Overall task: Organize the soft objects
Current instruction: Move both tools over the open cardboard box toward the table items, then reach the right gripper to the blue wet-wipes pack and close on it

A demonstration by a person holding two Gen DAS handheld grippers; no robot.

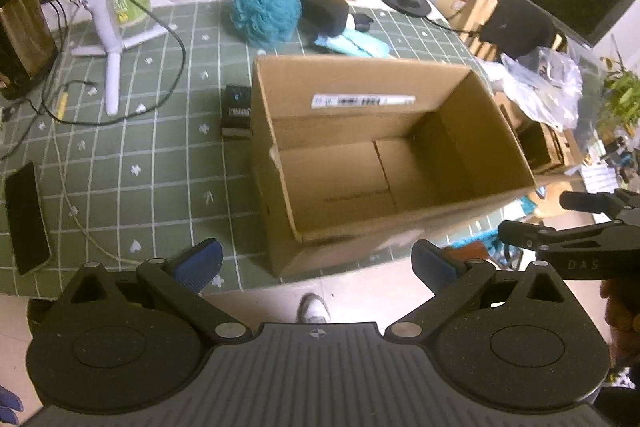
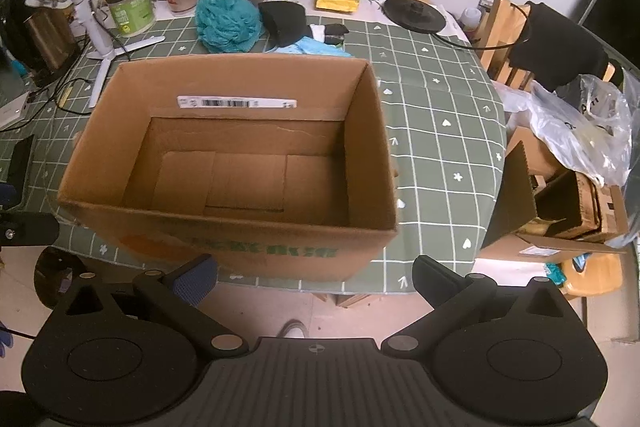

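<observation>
Both grippers, left (image 1: pixel 316 259) and right (image 2: pixel 314 271), hover spread before box (image 2: pixel 224 239).

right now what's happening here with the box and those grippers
A person holds two grippers, both open and empty, at the near edge of the table. The left gripper and right gripper face an empty cardboard box. The soft things, a teal loofah and black sponge, lie behind it, untouched.

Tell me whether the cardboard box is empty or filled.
Empty: the cardboard box stands open, its bare bottom flaps visible and nothing inside.
</observation>
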